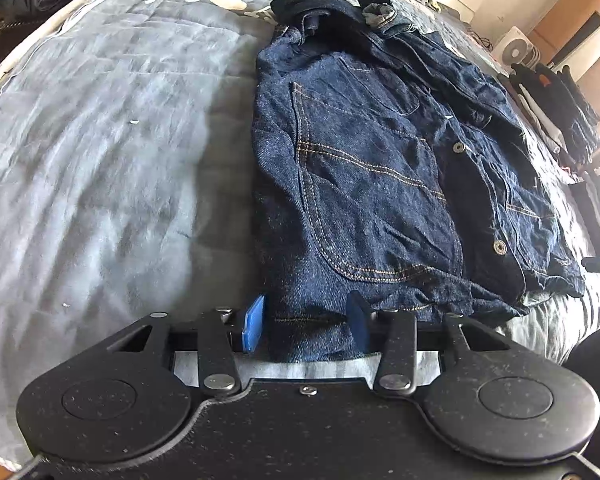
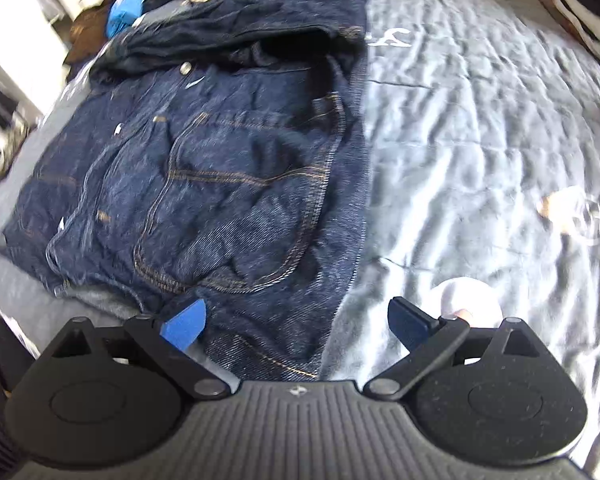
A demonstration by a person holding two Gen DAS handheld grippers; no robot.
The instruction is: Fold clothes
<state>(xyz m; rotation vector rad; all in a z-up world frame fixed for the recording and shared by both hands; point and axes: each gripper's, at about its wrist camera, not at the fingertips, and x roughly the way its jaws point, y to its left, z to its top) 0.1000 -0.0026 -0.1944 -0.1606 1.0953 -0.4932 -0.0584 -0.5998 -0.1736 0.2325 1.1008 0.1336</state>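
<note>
A dark denim jacket (image 1: 384, 168) lies flat on the grey quilted bedspread (image 1: 100, 152). The left gripper (image 1: 306, 326) has its blue pads clamped on the jacket's near hem; the right gripper (image 2: 296, 322) stands wide apart over the hem's other corner.

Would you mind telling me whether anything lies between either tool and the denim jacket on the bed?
Nothing visible does. The left tool already has the denim jacket hem between its fingers. The right tool stands open right at the jacket's near edge on the grey quilt.
</note>
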